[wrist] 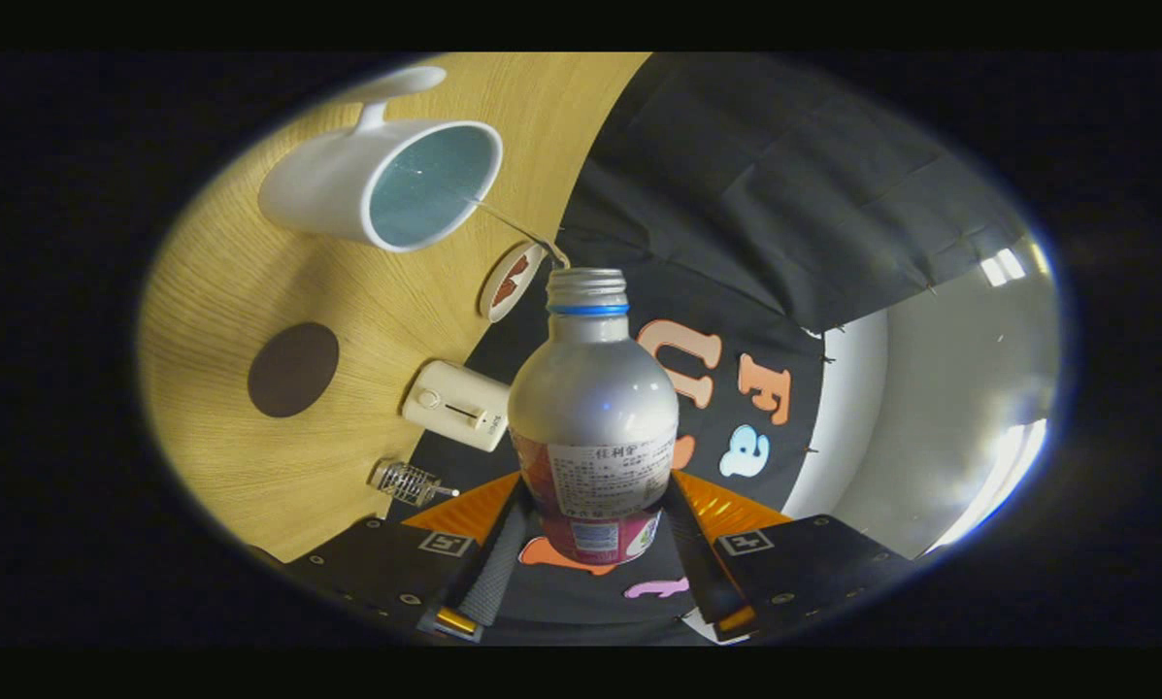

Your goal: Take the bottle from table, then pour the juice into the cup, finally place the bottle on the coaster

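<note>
Gripper [590,529] clamped on bottle [592,408], tilted, thin stream running from its mouth into cup [386,180]; coaster [293,370] bare.

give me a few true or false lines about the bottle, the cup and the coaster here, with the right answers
1. The claw is shut on the bottle, one finger on each side. True.
2. The bottle still wears its cap. False: its threaded neck is bare and open.
3. A thin stream runs from the bottle's mouth into the white cup. True.
4. The cup lies tipped over on the dark round coaster. False: the cup stands on the wooden table, apart from the coaster.
5. The coaster already carries the bottle. False: nothing rests on it.
</note>
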A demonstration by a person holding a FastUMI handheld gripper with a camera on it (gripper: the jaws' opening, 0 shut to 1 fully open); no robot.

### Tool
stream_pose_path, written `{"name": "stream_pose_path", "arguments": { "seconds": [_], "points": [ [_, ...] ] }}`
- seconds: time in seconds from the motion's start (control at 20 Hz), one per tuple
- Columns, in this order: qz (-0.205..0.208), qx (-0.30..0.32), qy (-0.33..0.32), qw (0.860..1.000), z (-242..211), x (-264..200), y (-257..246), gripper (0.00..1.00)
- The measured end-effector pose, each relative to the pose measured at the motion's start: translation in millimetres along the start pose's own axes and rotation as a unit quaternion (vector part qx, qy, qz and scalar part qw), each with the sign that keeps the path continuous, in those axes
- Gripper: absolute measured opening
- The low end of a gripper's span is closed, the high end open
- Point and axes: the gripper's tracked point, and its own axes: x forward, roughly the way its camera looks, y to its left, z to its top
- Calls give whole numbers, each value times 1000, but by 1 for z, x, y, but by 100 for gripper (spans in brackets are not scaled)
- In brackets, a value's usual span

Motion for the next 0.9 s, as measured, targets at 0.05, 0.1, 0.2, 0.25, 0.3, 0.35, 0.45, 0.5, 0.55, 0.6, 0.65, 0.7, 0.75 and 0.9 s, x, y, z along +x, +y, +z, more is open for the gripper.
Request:
{"name": "stream_pose_path", "arguments": {
  "seconds": [0.05,0.1,0.2,0.25,0.3,0.35,0.45,0.5,0.55,0.6,0.65,0.7,0.75,0.9],
  "points": [
    [-1,-2,-2,1000,0,1,-1,76],
    [-1,-6,-3,1000,0,1,-2,76],
    [-5,-12,-6,1000,1,1,-5,76],
    [-4,-15,-8,1000,1,1,-4,76],
    [-7,-18,-9,1000,2,0,-6,76],
    [-7,-20,-11,1000,2,1,-6,76],
    [-9,-29,-17,999,3,1,-8,76],
    [-9,-31,-20,999,4,0,-9,76],
    [-7,-32,-22,999,5,-1,-8,76],
    [-7,-34,-25,999,7,-4,-7,76],
    [-6,-38,-28,999,8,-3,-6,76],
    [-7,-42,-31,999,10,-4,-6,76],
    [-5,-44,-33,998,10,-4,-4,76],
    [0,-48,-38,998,12,-5,-1,76]
  ]
}}
